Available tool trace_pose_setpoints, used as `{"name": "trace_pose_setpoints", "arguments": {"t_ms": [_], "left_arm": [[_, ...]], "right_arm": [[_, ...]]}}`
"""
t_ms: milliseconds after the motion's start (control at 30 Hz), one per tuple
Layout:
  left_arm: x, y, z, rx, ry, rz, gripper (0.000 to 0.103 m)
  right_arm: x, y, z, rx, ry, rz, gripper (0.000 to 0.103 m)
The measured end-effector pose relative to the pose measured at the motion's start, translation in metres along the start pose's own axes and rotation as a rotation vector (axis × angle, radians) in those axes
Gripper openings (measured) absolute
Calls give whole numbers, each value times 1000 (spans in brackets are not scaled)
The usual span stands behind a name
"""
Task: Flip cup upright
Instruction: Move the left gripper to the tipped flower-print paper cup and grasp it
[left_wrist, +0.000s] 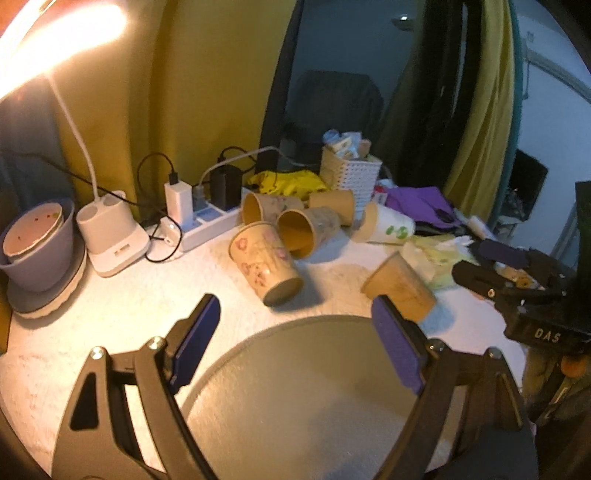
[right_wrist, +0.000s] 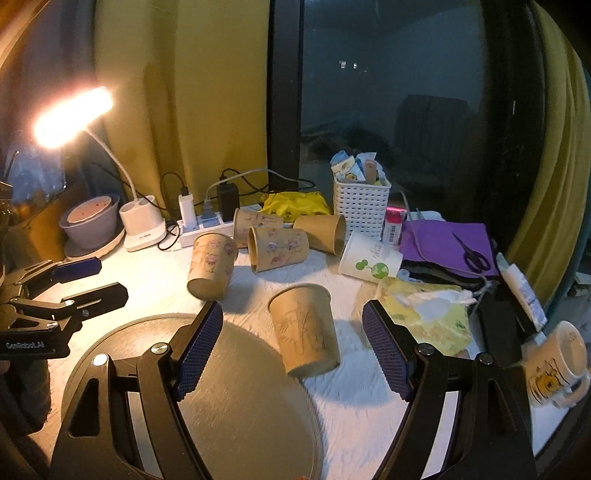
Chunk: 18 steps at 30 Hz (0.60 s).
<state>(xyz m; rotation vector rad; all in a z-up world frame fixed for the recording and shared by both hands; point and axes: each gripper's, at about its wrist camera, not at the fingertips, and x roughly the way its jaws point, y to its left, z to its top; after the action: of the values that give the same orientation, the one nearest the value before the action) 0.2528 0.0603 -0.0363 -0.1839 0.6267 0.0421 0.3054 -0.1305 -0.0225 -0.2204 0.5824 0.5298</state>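
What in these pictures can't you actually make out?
- Window, both views: only dark, dim shapes behind the glass.
- Basket: its packets are too small to read.
- Bowl, left view: contents washed out by the lamp glare.
- Mug, right view: squeezed at the picture's edge, print blurred.
- Nearest paper cup: faint drawing, unreadable.

"DAS" stands in pale letters on the right gripper (left_wrist: 495, 258) body, far right; "GenRobot.AI" on the left gripper (right_wrist: 79, 280) body, near left.
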Motion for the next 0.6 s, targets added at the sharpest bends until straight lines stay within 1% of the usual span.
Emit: {"name": "trace_pose_setpoints", "arguments": {"t_ms": [200, 400, 600], "left_arm": [[42, 7, 18, -4, 41, 41, 85], [86, 17, 34, -66, 77, 32, 85], [116, 23, 45, -116, 106, 12, 85]], "right_arm": [[42, -12, 6, 16, 26, 28, 81], [70, -23, 18, 35, 30, 48, 81], [97, -34, 25, 61, 54, 55, 81]]}}
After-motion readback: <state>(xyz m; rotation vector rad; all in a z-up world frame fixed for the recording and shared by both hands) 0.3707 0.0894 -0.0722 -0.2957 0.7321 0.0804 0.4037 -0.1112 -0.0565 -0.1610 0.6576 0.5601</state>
